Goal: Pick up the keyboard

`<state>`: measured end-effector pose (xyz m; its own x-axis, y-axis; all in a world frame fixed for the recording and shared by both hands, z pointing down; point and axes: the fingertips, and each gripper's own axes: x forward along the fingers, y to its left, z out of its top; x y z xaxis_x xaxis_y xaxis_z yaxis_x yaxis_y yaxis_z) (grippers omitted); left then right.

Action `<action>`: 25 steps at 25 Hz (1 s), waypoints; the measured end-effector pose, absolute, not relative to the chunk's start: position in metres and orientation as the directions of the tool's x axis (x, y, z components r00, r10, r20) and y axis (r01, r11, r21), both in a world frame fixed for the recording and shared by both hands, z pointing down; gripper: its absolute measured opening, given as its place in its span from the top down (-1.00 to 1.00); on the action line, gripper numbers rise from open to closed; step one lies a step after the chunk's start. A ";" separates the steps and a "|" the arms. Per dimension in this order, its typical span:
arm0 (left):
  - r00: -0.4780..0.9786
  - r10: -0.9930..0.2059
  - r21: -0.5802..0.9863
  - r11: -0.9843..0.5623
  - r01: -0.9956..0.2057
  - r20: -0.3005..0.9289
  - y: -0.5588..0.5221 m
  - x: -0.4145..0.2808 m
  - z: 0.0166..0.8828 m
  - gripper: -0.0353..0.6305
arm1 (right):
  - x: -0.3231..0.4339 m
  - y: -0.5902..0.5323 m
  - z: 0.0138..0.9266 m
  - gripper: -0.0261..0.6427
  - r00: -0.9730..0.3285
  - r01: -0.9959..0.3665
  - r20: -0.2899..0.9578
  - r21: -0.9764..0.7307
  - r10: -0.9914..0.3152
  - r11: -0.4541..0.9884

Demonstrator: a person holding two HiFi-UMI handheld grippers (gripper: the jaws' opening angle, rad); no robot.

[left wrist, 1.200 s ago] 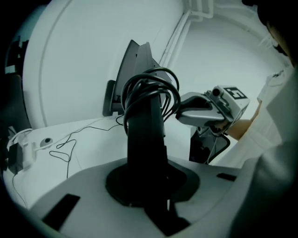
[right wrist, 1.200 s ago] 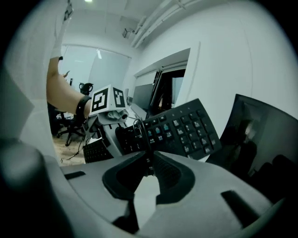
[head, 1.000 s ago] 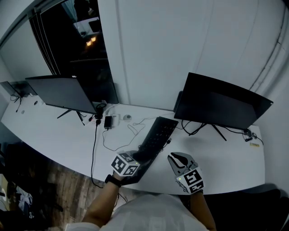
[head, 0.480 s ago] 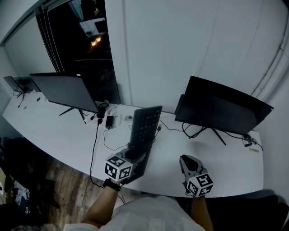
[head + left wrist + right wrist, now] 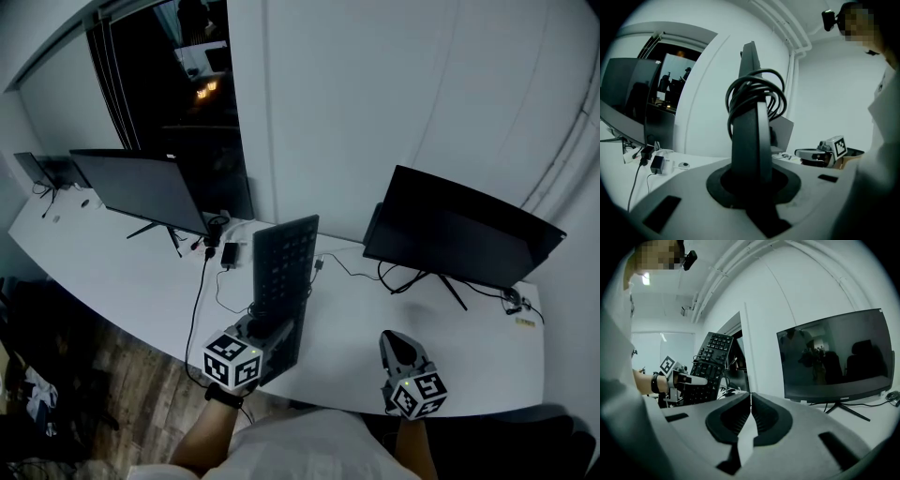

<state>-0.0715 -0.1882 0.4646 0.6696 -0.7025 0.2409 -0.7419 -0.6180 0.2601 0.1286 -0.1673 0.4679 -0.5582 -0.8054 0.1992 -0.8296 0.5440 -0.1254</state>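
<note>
Above the near edge of the surface: the keyboard (image 5: 284, 270) is lifted clear of the white surface (image 5: 112, 272), with its lower short end in the left claw (image 5: 270, 330).
Long axis: it stands nearly upright, with the top end leaning a little toward the far wall. The key face is turned toward the person and the right side.
Left claw: it is narrow, with the pads clamped on the keyboard's thin body. In the left gripper view the board stands edge-on between the jaws, with a coiled cable (image 5: 757, 96) looped round it higher up.
Right claw (image 5: 396, 345): its jaws have just been closing and now meet, with nothing between them. It sits low by the near edge, well apart from the keyboard.
Direction from the right claw: the keyboard lies to its left and rises above it.
Nearer hand: the left, which already holds the keyboard.
Far right: a dark monitor (image 5: 459, 230) stands behind, clear of the board.
Judgement: the pick-up looks essentially done. A tall board gripped at one short end could pivot, and steadying it would need the right claw to open and travel left.
</note>
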 end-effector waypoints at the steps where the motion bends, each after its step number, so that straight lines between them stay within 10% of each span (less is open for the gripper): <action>1: 0.667 -0.708 0.260 -0.615 -0.744 0.232 -0.186 -0.073 0.461 0.71 | 0.131 -0.166 0.466 0.91 -0.555 -0.832 0.195 -0.127 -0.809 0.540; 25: 0.620 -0.766 0.301 -0.559 -0.773 0.169 -0.179 -0.110 0.443 0.71 | 0.126 -0.171 0.460 0.92 -0.537 -0.842 0.205 -0.065 -0.818 0.536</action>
<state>-0.1100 -0.1791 0.4433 0.6197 -0.7665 0.1689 -0.7729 -0.5586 0.3009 0.1263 -0.1713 0.4595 -0.5368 -0.8185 0.2049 -0.8418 0.5359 -0.0647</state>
